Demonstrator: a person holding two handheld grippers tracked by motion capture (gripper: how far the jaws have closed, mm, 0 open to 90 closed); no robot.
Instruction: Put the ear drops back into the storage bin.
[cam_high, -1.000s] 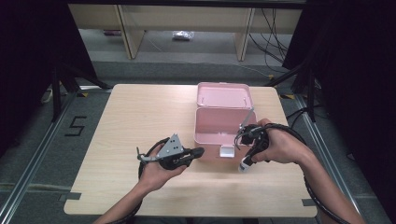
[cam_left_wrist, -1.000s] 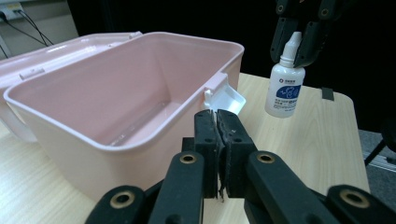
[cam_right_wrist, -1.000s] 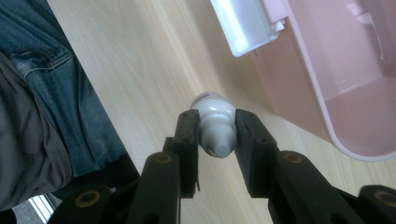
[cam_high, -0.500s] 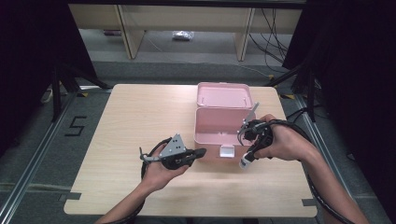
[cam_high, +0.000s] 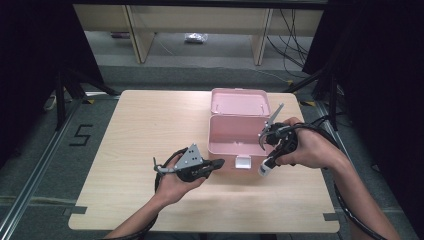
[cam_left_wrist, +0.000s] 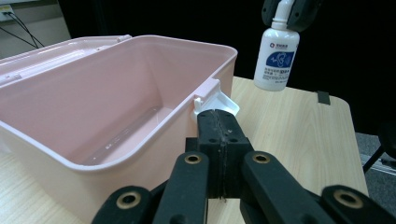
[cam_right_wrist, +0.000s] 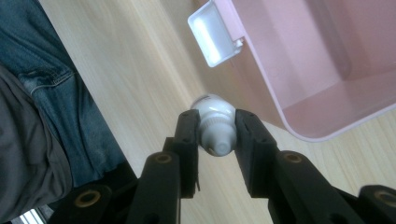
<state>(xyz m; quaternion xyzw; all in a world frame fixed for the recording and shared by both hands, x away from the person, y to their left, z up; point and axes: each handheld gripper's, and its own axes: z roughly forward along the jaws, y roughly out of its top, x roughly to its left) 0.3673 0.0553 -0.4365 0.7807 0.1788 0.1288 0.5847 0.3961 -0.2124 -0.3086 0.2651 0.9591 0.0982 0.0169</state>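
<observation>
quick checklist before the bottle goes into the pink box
1. Grip on bottle: ok. The right gripper has its fingers clamped on the neck of the small white bottle.
2. Box open: ok. The pink box has its lid folded back.
3. Box interior free: ok. Nothing lies on the floor visible in the left gripper view.
4. Bottle over the opening: not ok. It hangs outside the front wall, near the white latch.
5. Left gripper out of the way: ok. The left gripper is shut on nothing, outside the front wall.
6. Left gripper touching the box: cannot tell.
</observation>
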